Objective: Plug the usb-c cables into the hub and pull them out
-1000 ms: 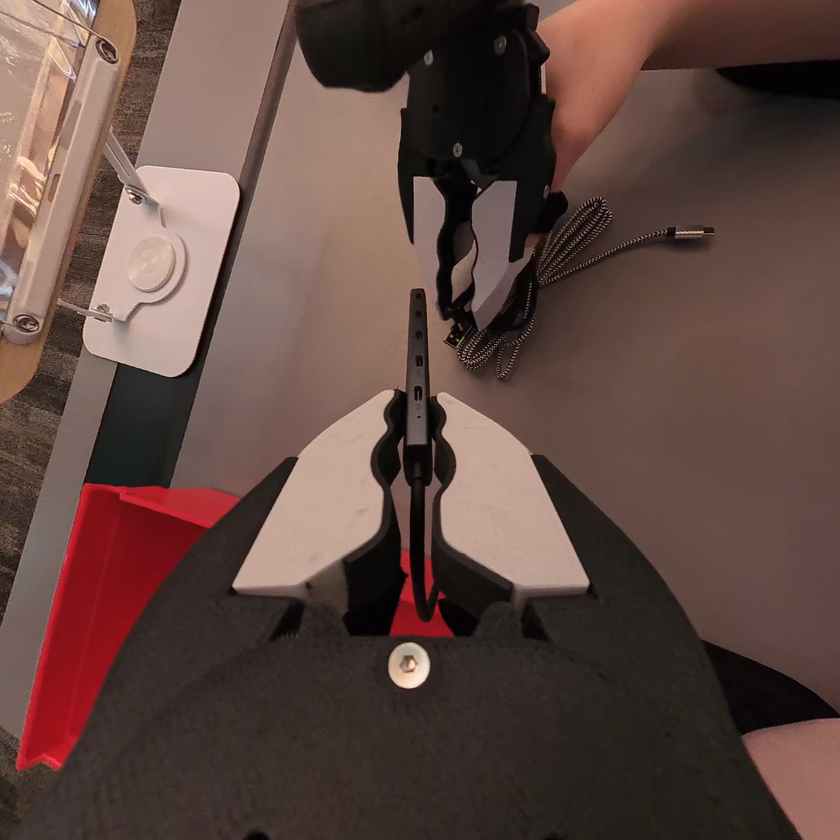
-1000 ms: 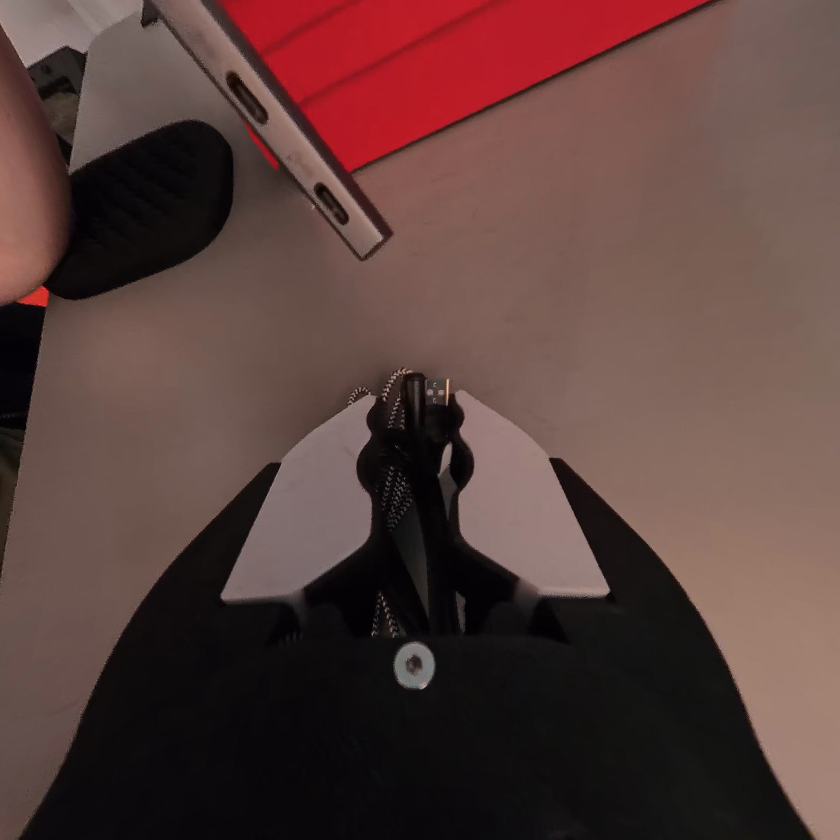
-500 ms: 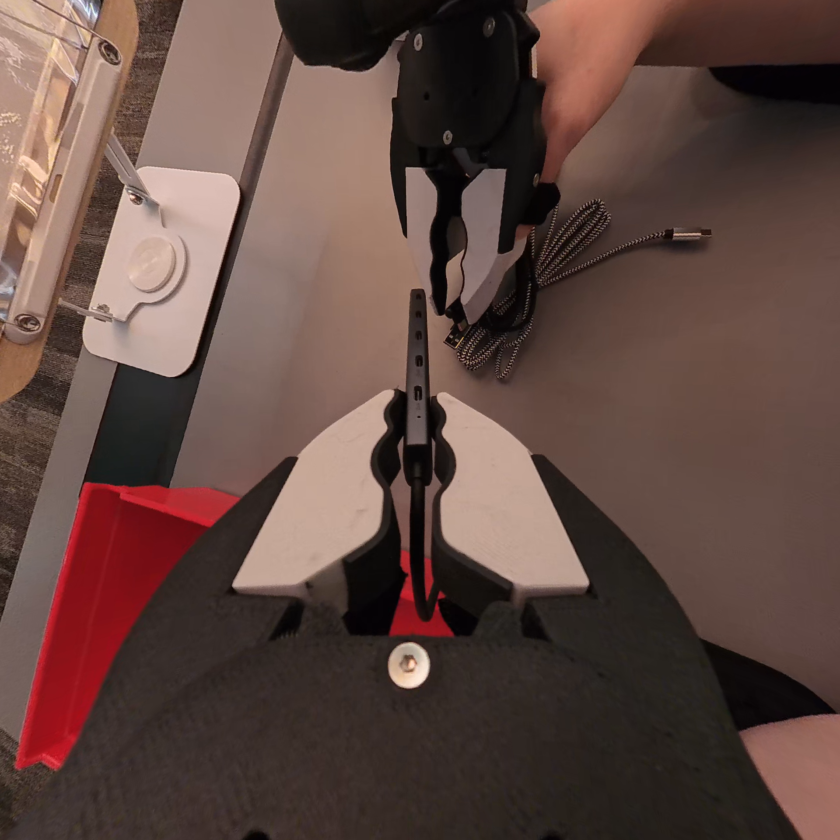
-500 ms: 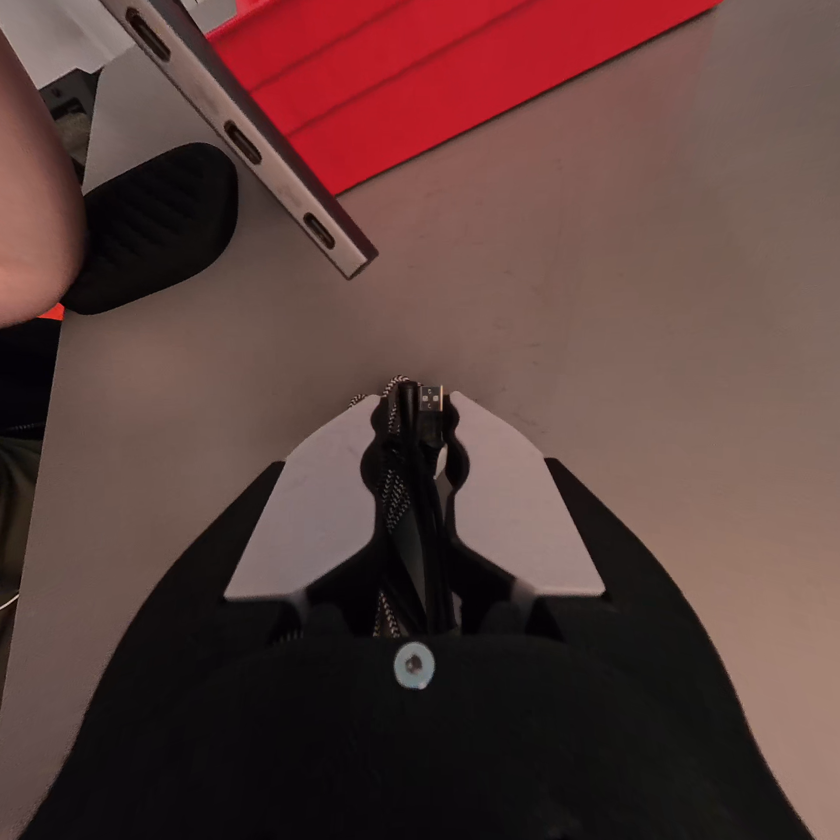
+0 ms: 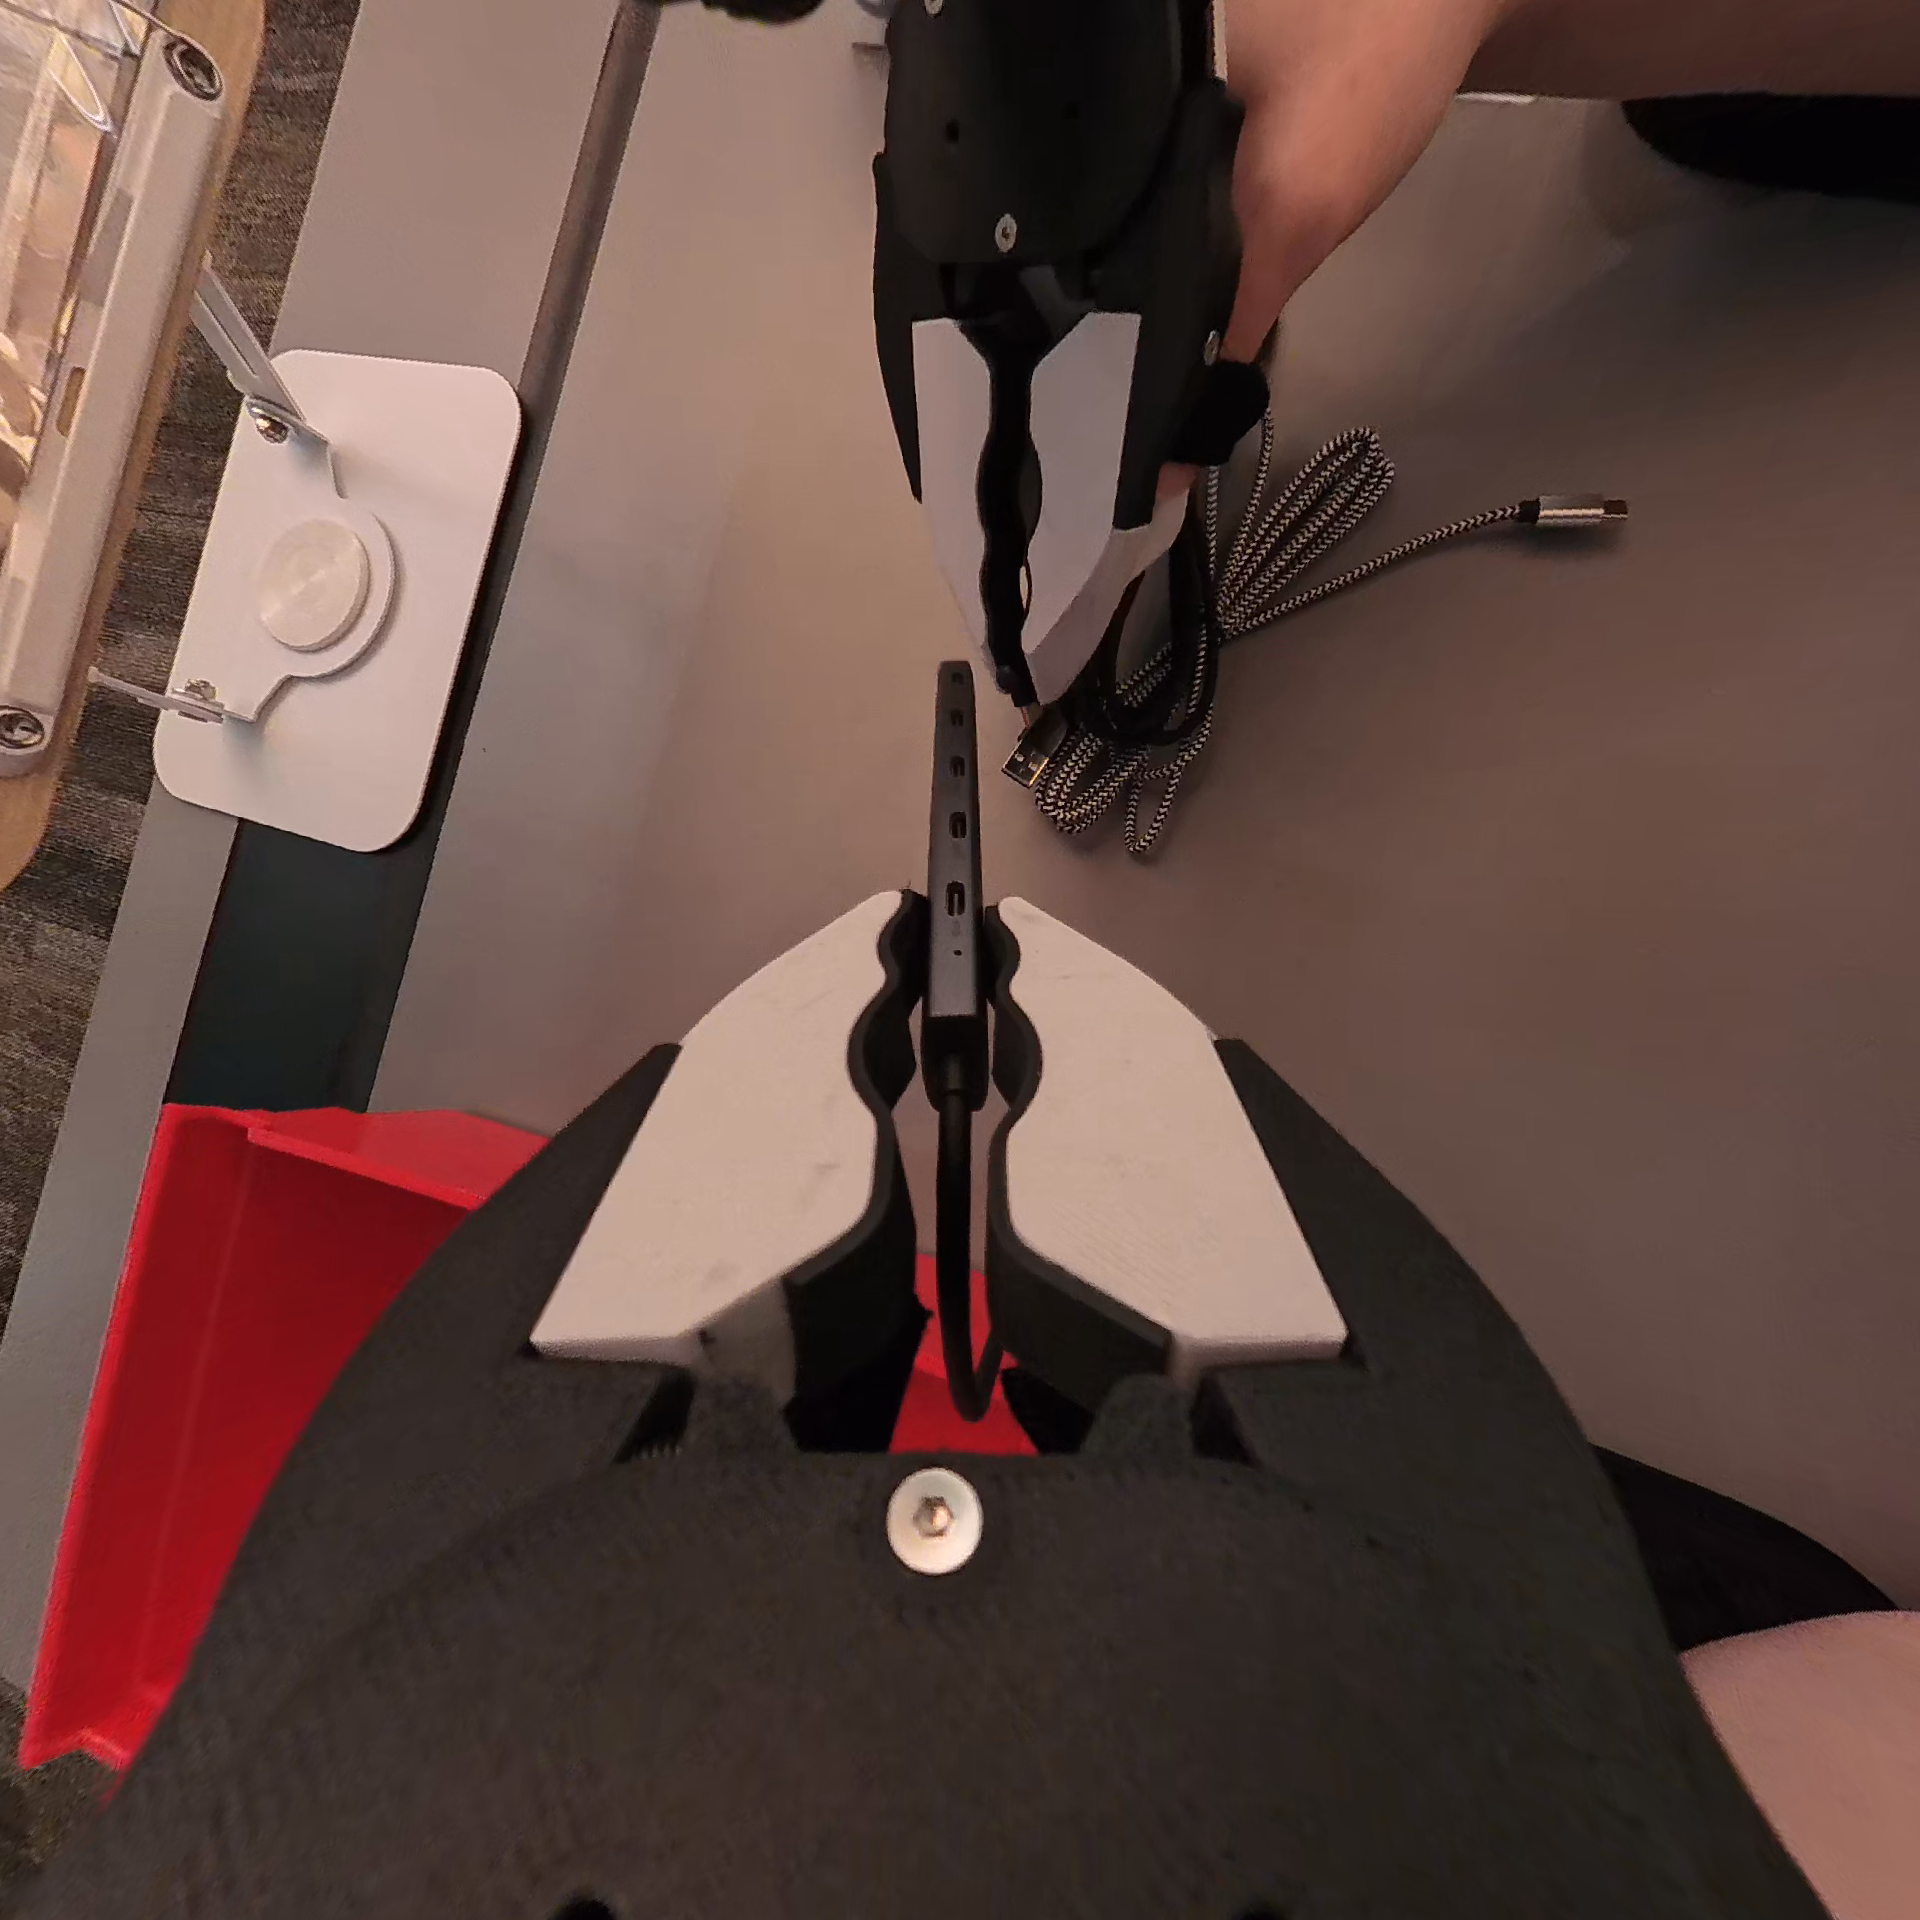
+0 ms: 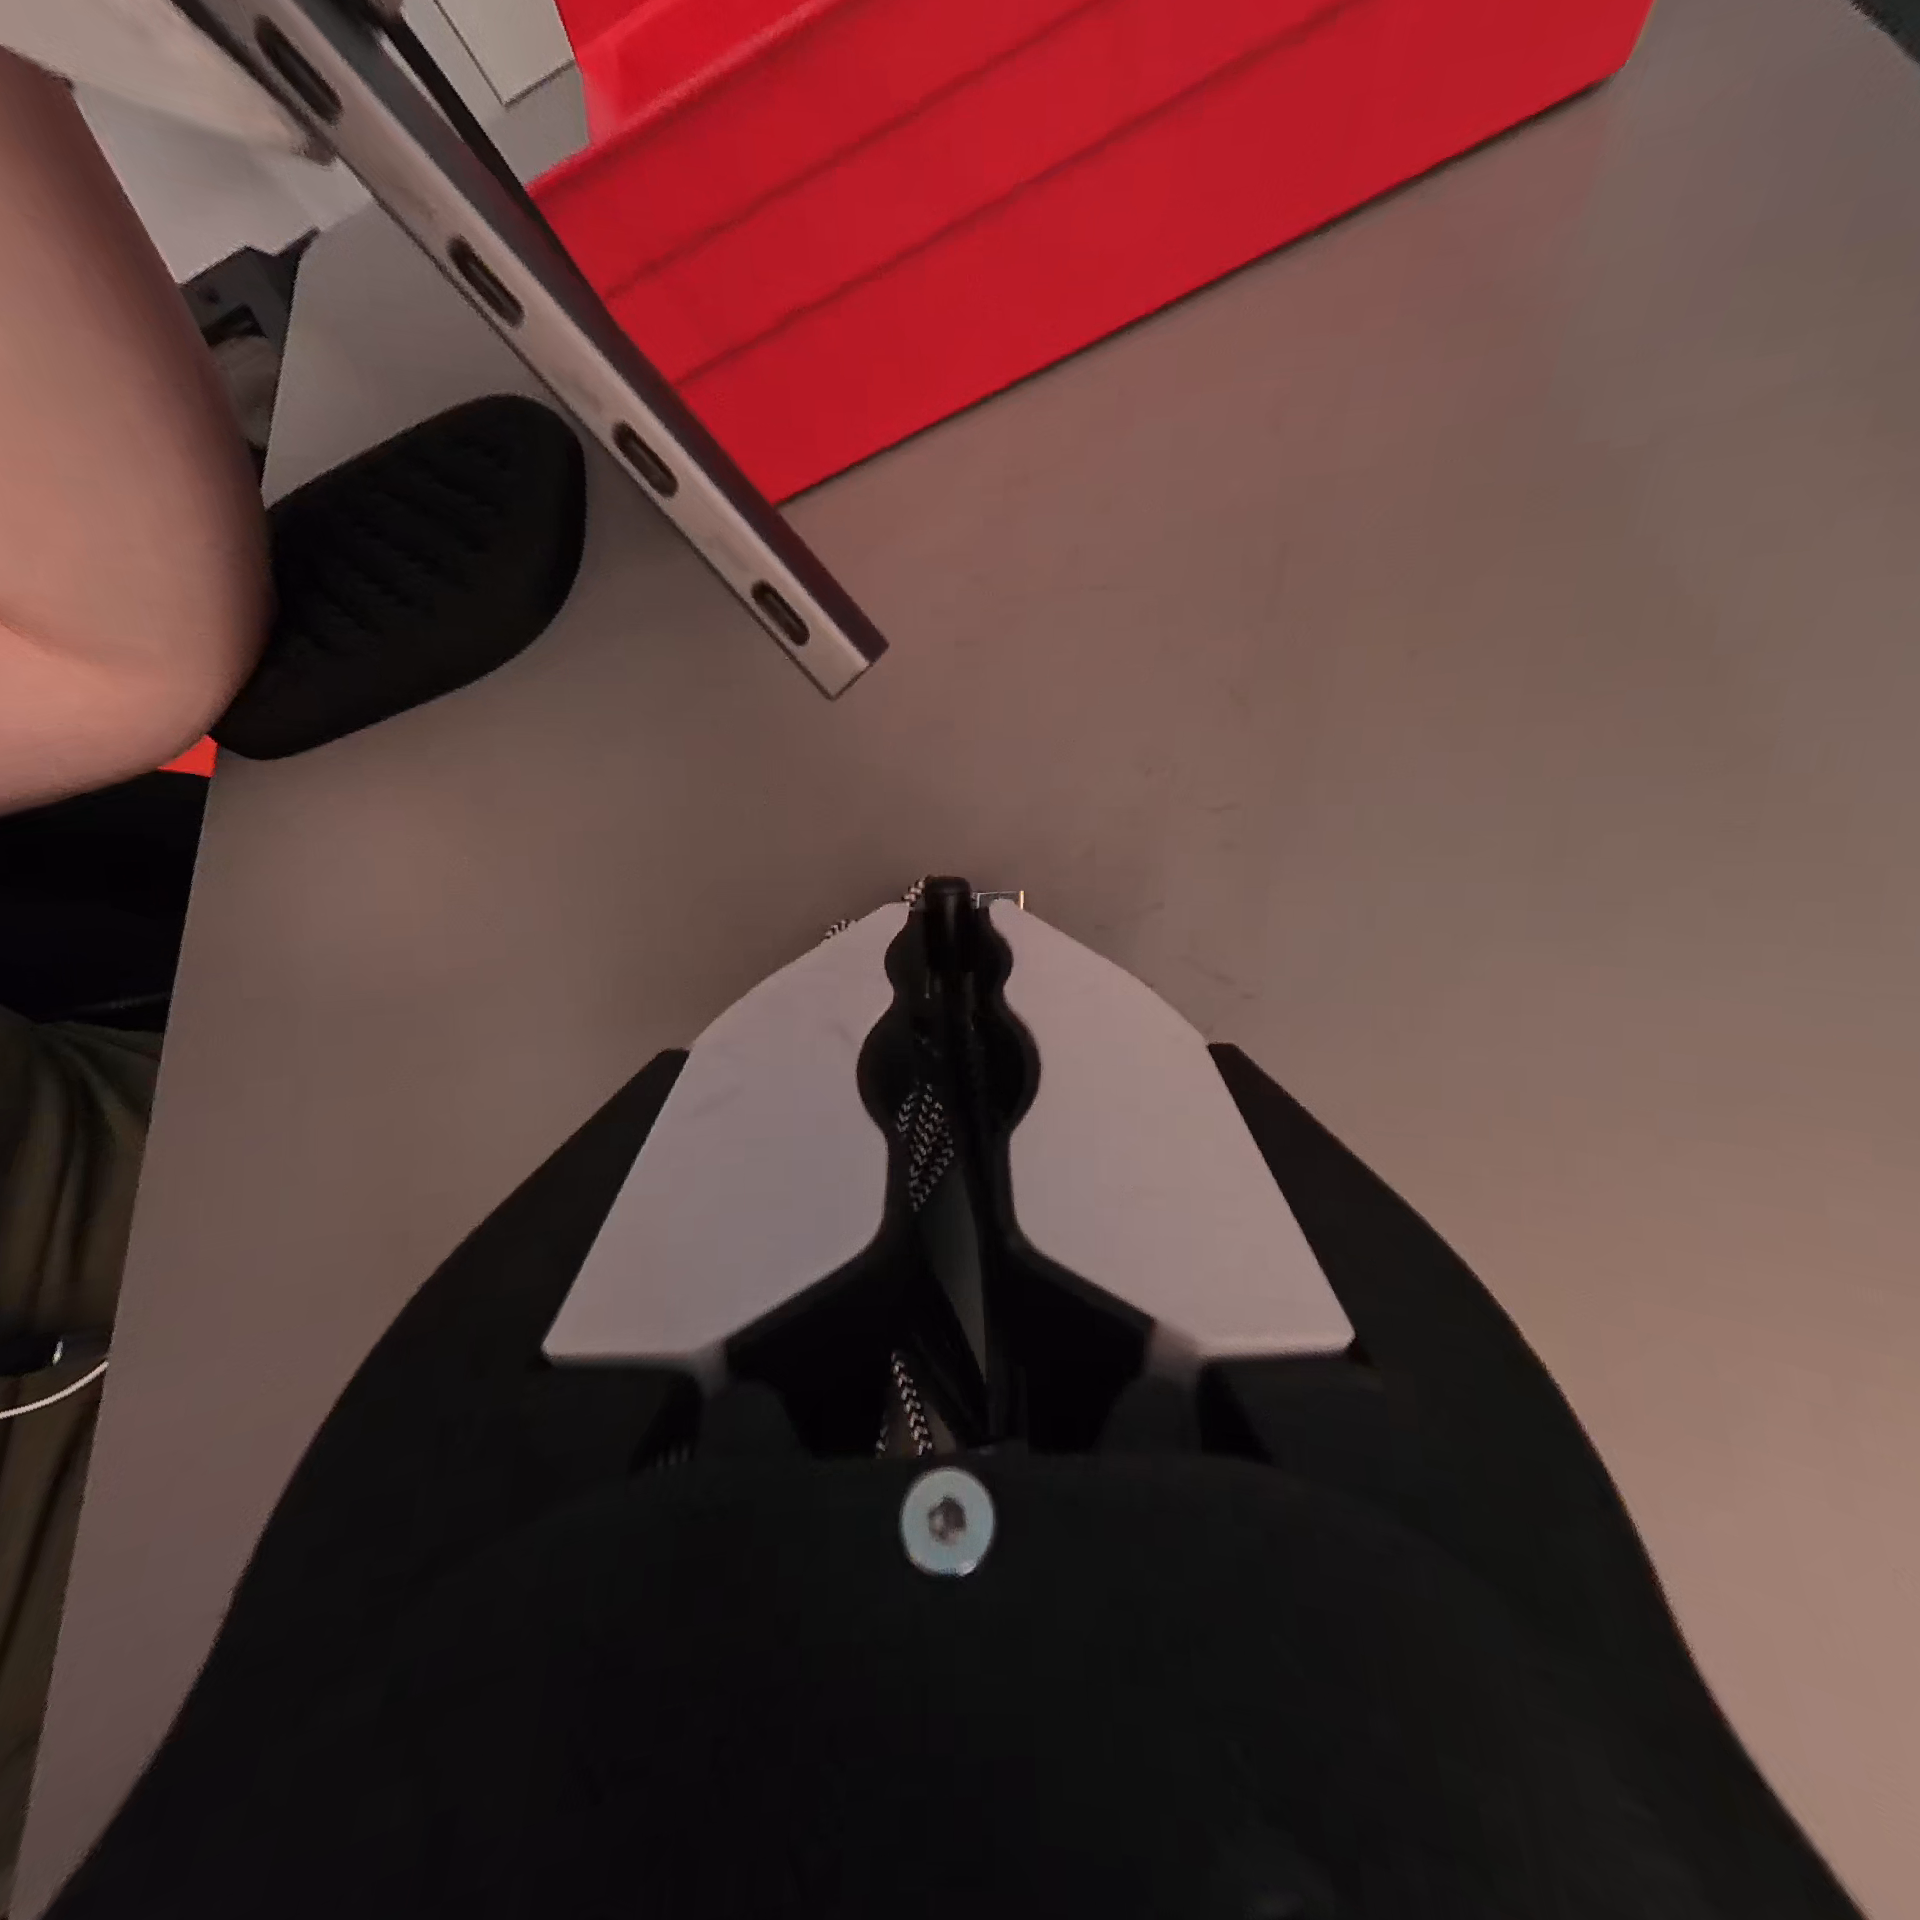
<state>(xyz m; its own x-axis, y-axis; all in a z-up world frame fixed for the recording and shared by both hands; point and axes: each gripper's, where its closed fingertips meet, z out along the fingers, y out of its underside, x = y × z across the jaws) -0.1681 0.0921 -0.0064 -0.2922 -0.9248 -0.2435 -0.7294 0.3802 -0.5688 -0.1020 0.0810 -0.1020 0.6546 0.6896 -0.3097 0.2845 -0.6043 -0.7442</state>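
Observation:
My left gripper (image 5: pixel 951 914) is shut on the dark grey usb hub (image 5: pixel 954 810), held edge-up above the table with its row of ports facing up; its short black lead hangs back between the fingers. The hub also shows in the right wrist view (image 6: pixel 644 457), upper left. My right gripper (image 6: pixel 951 899) is shut on a black usb-c cable (image 6: pixel 943 925) near its plug, with braided cable behind it. In the left wrist view the right gripper (image 5: pixel 1013 675) hovers just beyond the hub's far end. The braided black-and-white cable (image 5: pixel 1247 644) lies coiled on the table, its silver plug (image 5: pixel 1574 509) to the right.
A red bin (image 5: pixel 239 1330) stands at the table's near left edge and shows in the right wrist view (image 6: pixel 1039 208). A white plate-like stand (image 5: pixel 322 582) sits beyond the table's left edge. A person's hand (image 5: pixel 1320 156) holds the right gripper. The grey table (image 5: pixel 1455 935) spreads to the right. The left gripper's tips are roughly 12 centimetres from the right gripper's.
The right gripper has lifted off the cable coil with the black cable and moved toward the hub's far end. The left gripper and hub have stayed still.

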